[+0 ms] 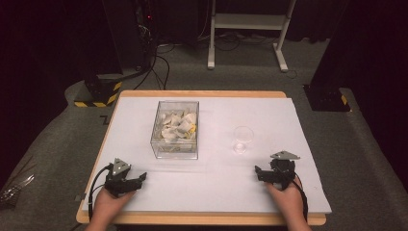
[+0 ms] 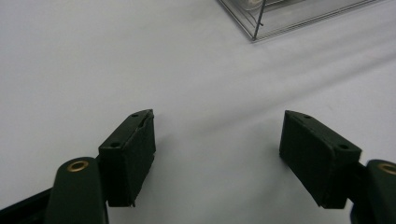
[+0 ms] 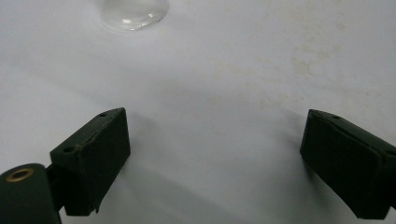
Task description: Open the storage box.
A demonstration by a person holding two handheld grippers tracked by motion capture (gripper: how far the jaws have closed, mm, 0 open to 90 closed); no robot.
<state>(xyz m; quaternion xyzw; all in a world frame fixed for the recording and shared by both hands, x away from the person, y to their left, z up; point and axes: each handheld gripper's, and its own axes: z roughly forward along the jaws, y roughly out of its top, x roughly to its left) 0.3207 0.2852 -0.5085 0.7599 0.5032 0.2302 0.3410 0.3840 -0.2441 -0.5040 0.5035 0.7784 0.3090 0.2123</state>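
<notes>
White-topped counter (image 1: pixel 216 187) with a wooden edge, one in number, carrying everything that matters. Next in size: one clear plastic box (image 1: pixel 175 129), standing left of the middle, filled with crumpled white pieces and a few yellow bits, too jumbled to count. Then two hand-held tools at the near edge, well apart. Left gripper (image 1: pixel 143 178) resting on the counter in front of the box, jaws spread wide with nothing between them but bare white surface; a corner of the box (image 2: pixel 289 16) visible ahead and to the right in the left gripper view. Right gripper (image 1: pixel 258 172) resting near the right front corner, jaws likewise wide apart and empty. Smallest: one clear glass cup (image 1: pixel 243 138), upright and seemingly empty, standing to the right of the box and apart from it; its base (image 3: pixel 134 14) seen at the top of the right gripper view, ahead and slightly left.

Judged as the starting stance: nothing gripped, both tools parked, box and cup untouched. Likely work: moving pieces from box to cup. Next move probably calls for lifting the left gripper up and over the box rim, jaws kept apart, then lowering onto a single piece; right gripper free to steady the cup, given how light and easily tipped it looks.
</notes>
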